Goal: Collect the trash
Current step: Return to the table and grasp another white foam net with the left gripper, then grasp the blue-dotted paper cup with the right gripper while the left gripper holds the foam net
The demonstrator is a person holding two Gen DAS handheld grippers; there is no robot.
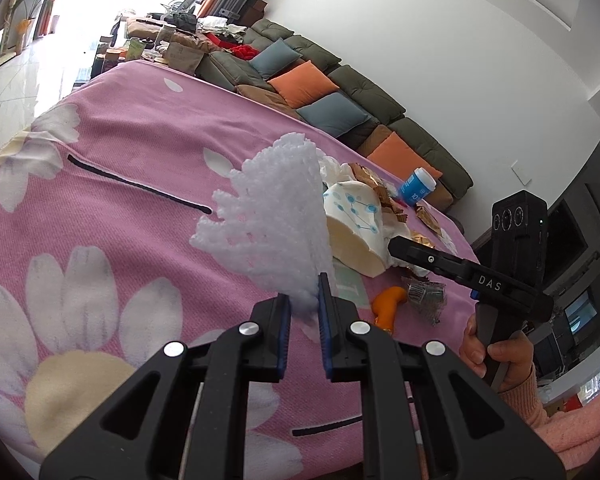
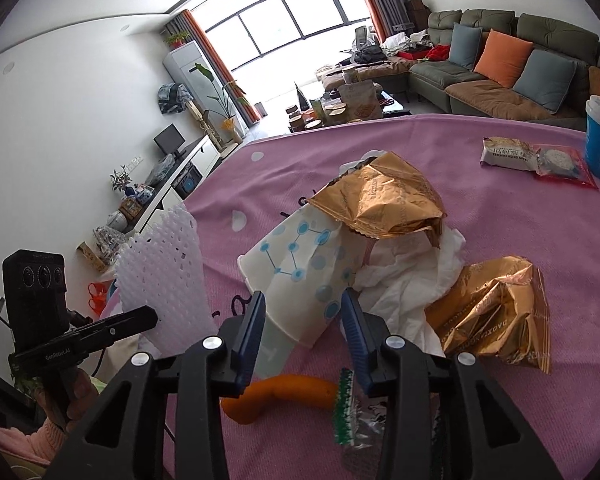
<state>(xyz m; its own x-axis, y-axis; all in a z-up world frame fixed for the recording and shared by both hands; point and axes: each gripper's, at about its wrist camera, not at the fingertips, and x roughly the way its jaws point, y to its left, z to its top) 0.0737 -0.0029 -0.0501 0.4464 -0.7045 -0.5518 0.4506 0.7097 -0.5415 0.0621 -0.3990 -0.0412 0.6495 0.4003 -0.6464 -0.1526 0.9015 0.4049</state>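
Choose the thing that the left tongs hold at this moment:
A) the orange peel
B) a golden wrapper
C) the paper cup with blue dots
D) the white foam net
D: in the left wrist view the left tongs are closed on the bottom edge of the white foam net, which stands up above the pink cloth; the paper cup lies beyond it.

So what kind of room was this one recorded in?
Most likely a home living room: a long sectional sofa with orange and blue cushions, a floor-to-ceiling window with curtains, and a table under a pink floral cloth strewn with trash.
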